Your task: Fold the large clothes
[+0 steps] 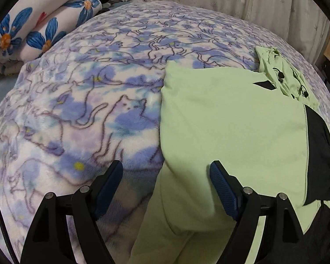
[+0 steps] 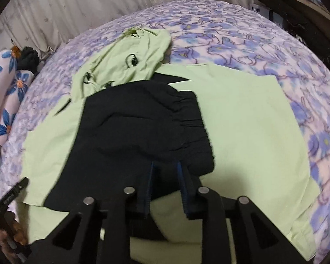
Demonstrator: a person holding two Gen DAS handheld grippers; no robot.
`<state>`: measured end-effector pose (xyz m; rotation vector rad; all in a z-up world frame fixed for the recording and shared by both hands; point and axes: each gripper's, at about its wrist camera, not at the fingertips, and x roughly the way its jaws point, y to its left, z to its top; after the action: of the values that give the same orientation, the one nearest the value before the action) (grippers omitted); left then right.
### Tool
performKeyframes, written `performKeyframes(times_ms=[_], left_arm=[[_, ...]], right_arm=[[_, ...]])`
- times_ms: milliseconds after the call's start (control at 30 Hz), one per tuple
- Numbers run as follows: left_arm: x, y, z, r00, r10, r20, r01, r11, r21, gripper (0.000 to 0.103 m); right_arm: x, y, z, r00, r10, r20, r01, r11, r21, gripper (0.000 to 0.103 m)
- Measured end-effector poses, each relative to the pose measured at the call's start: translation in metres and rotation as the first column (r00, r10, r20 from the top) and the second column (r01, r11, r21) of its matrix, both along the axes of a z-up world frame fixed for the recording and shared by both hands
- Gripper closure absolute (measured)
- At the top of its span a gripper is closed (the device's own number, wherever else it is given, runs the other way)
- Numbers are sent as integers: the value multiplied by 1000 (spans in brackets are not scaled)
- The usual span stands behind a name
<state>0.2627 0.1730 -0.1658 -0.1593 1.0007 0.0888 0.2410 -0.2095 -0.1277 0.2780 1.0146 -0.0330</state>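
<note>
Lying flat on the bed's plush blanket printed with blue-violet cats and flowers [image 1: 88, 101]: large pale-green jacket with black sleeve panels [image 1: 231, 121]. Looking partly folded already: black elasticated sleeve [image 2: 143, 127] drawn across the green body, left edge showing a straight fold line, hood [image 2: 129, 66] still crumpled loose at the far end with its eyelets and cords showing. Remaining, by judgement: bringing the near hem up, tucking or flattening the hood, squaring the bundle.

Left tool [image 1: 166, 176] hovering wide open above the jacket's left edge, one blue pad over the blanket, the other over green cloth, gripping nothing. Right tool [image 2: 166, 171] standing narrowed at the near edge of the black sleeve, black cloth showing between the pads; not possible to tell whether pinching it yet.

Sitting at the far left of the bed: rolled white bedding with large blue flowers [image 1: 44, 26].

Reading no brand or label on the jacket. Showing pale lettering on a dark box beneath the shelf [image 2: 256, 8], too small to read.
</note>
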Motion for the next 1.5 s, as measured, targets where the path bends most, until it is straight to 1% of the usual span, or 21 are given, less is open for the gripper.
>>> performKeyframes(times_ms=[167, 267, 433, 467, 500, 567, 767, 900, 1100, 1333, 1500], left_arm=[[-24, -6, 24, 999, -19, 42, 18, 1000, 22, 22], [-37, -12, 37, 998, -29, 59, 27, 999, 35, 22], [-63, -19, 61, 996, -54, 75, 52, 998, 35, 22], [-67, -21, 65, 995, -58, 81, 55, 998, 33, 22], [-74, -22, 70, 994, -60, 89, 58, 998, 31, 22], [-88, -25, 79, 992, -69, 103, 66, 997, 33, 22], [-124, -29, 99, 988, -90, 123, 89, 996, 13, 22], [-146, -29, 108, 987, -92, 131, 91, 996, 16, 22], [-177, -24, 116, 987, -91, 130, 90, 996, 15, 22], [-212, -7, 112, 991, -79, 105, 78, 997, 13, 22], [-235, 13, 94, 995, -78, 58, 81, 996, -47, 22]], right_arm=[[-13, 11, 8, 1000, 18, 10, -18, 1000, 2, 72], [-22, 14, 14, 1000, 22, 12, -23, 999, 31, 72], [-45, 19, 33, 998, 38, 52, -41, 997, 61, 72], [-52, 20, 38, 997, 40, 67, -45, 997, 69, 69], [-58, 20, 44, 996, 40, 81, -47, 996, 75, 62], [-71, 21, 53, 993, 36, 116, -46, 996, 82, 54], [-108, 27, 78, 983, 48, 179, -66, 994, 91, 53], [-133, 30, 92, 974, 58, 219, -72, 996, 54, 53], [-168, 34, 104, 967, 70, 246, -79, 997, 27, 53], [-199, 26, 102, 970, 65, 233, -65, 998, -7, 51], [-219, 13, 92, 976, 62, 209, -55, 998, -37, 48]])
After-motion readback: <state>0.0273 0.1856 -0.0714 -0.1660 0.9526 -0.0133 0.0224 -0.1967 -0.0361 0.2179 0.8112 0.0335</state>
